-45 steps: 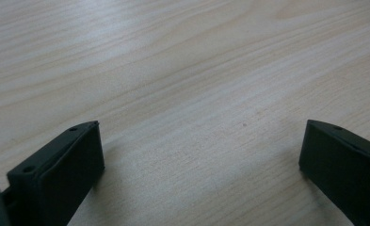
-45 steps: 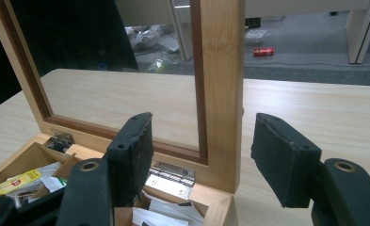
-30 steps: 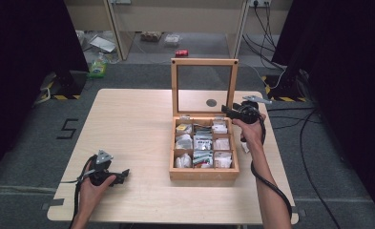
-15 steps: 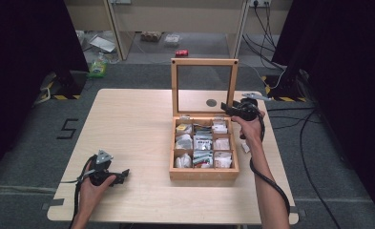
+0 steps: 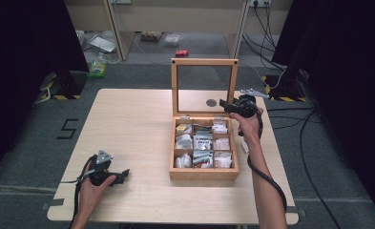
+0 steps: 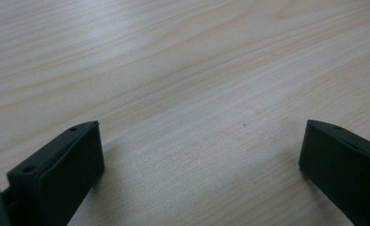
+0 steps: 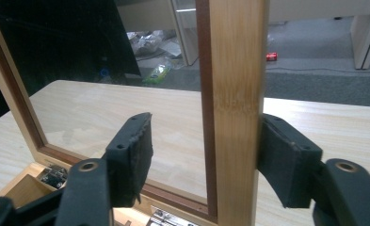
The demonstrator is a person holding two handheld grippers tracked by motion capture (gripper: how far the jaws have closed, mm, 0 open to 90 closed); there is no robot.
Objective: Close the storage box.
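Note:
A wooden box [image 5: 204, 174] sits right of the table's middle, its compartments filled with small sachets [image 5: 203, 143]. Its glass lid [image 5: 204, 62] stands upright. My right gripper [image 5: 224, 106] reaches in at the lid's right edge. In the right gripper view the lid's wooden side rail [image 7: 234, 94] stands between the jaws of my right gripper [image 7: 204, 127]. One pad touches the wood and the other stands apart on the glass side. These jaws have just been closing. My left gripper [image 5: 124, 174] rests open on the near left of the table, its jaws [image 6: 199, 150] wide over bare wood.
The light wooden table [image 5: 128, 124] has open room left of the box. A dark round mark [image 5: 211, 102] shows through the glass. A small white item [image 5: 244, 148] lies right of the box. Cables [image 5: 290, 119] and floor clutter lie beyond the table.

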